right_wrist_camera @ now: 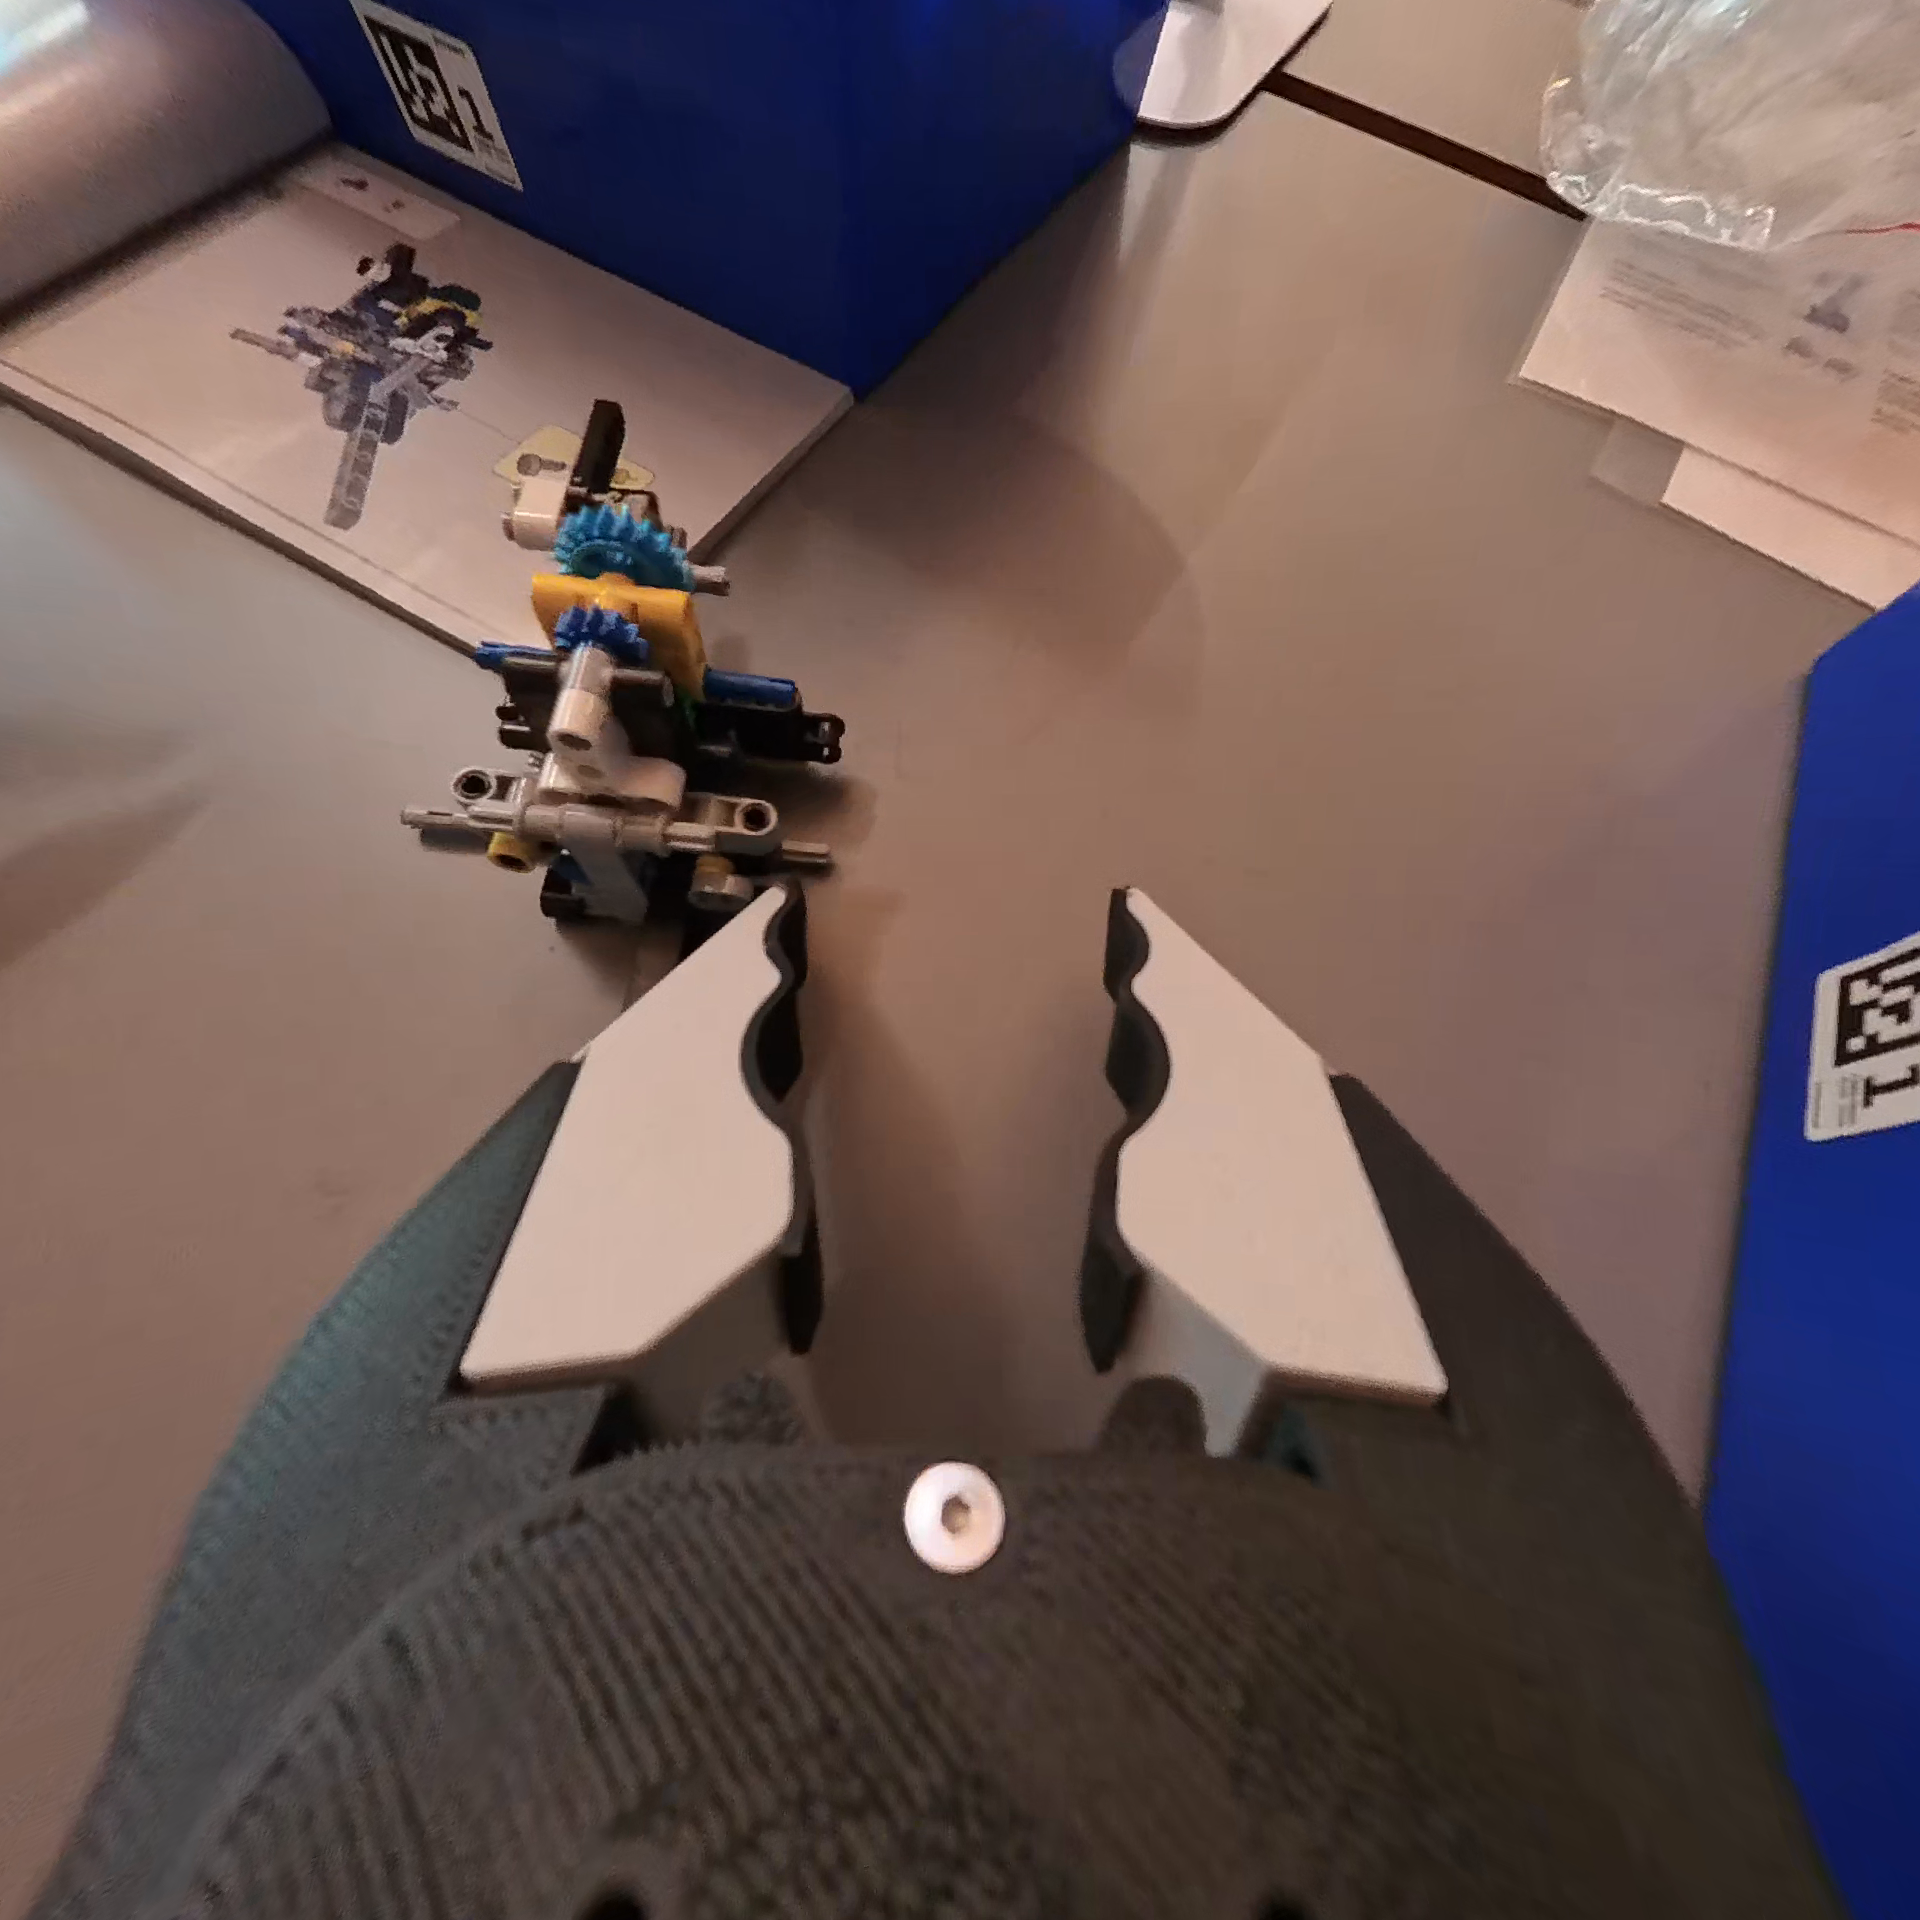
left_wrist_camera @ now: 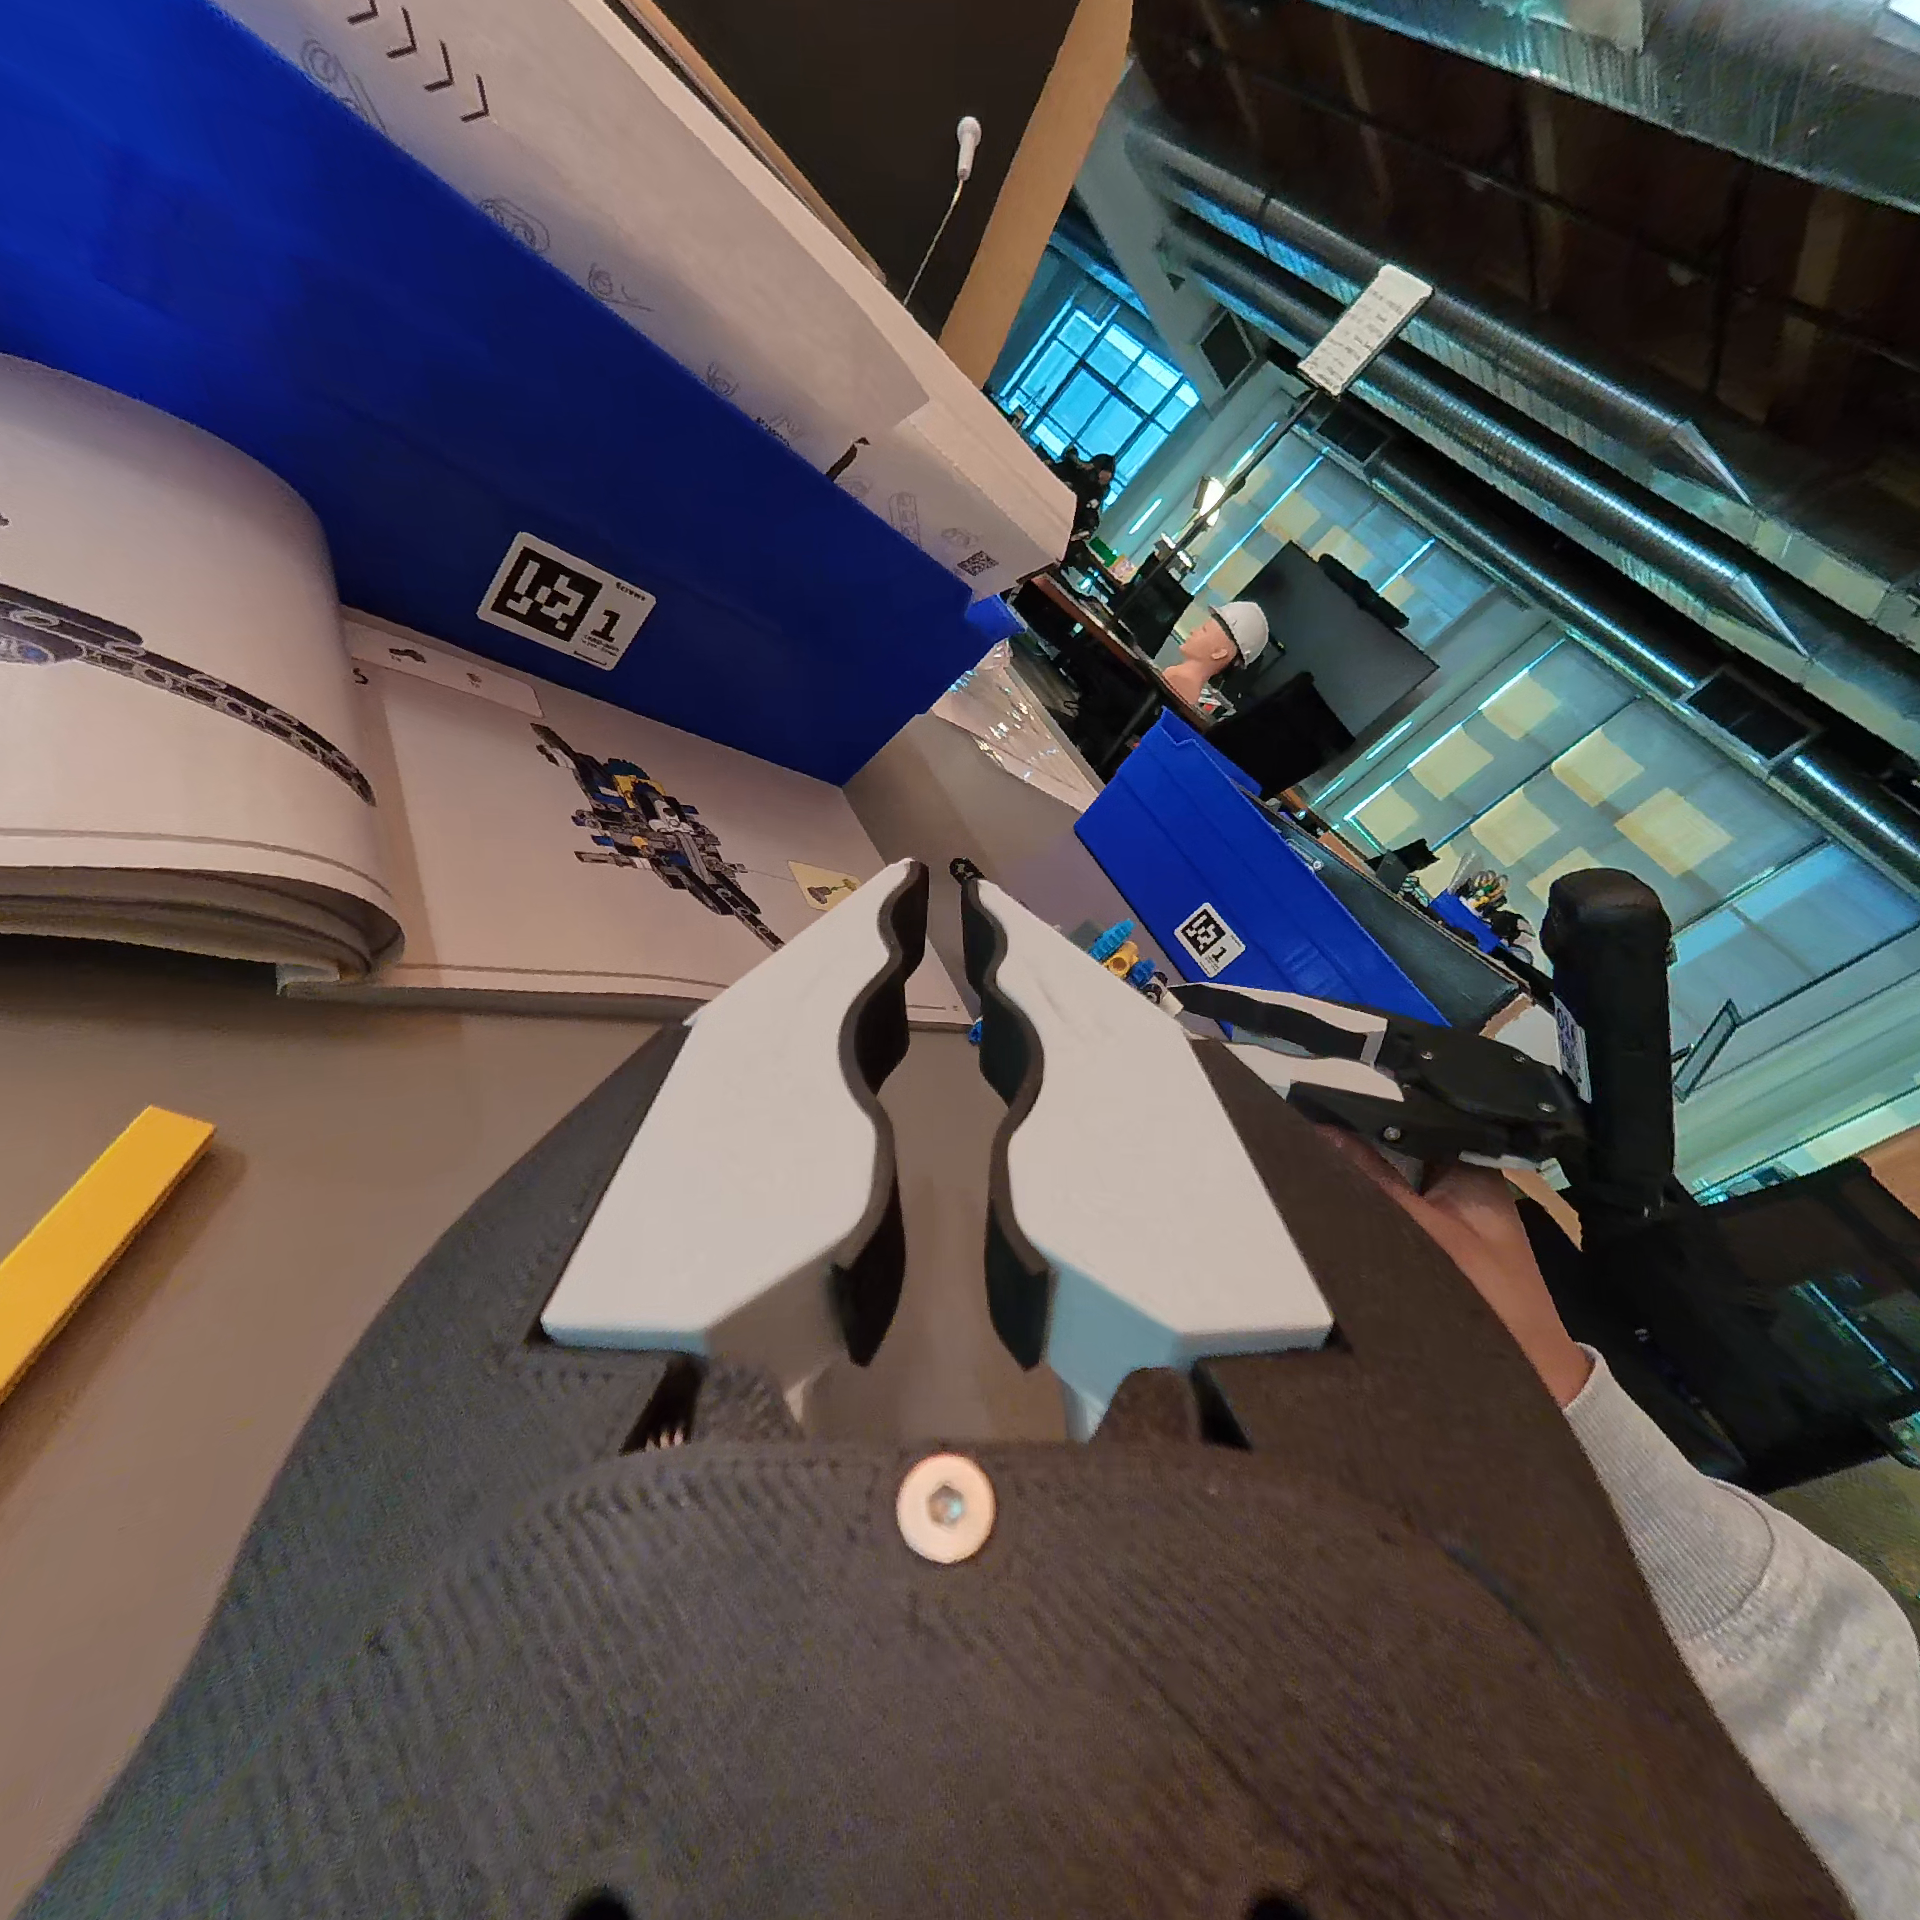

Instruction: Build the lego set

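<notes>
The part-built lego model [right_wrist_camera: 623,727], with blue gears, a yellow block and grey and black beams, stands on the grey table [right_wrist_camera: 1143,623] at the corner of the open instruction booklet [right_wrist_camera: 312,364]. My right gripper [right_wrist_camera: 956,904] is open and empty, just right of the model's near end, its left finger close to it. My left gripper [left_wrist_camera: 943,878] is nearly shut, with a small black piece [left_wrist_camera: 962,868] showing at its tips. It is held above the booklet [left_wrist_camera: 582,862]. A little of the model [left_wrist_camera: 1122,951] and the right gripper [left_wrist_camera: 1179,1003] show behind it.
A blue bin [right_wrist_camera: 779,156] with a marker tag stands behind the booklet, and another blue bin [right_wrist_camera: 1860,831] is at the right. Papers [right_wrist_camera: 1714,332] and a clear plastic bag [right_wrist_camera: 1714,104] lie at the far right. A yellow strip [left_wrist_camera: 94,1226] lies at the left. Some 25 cm of space lies between my two pairs of fingers.
</notes>
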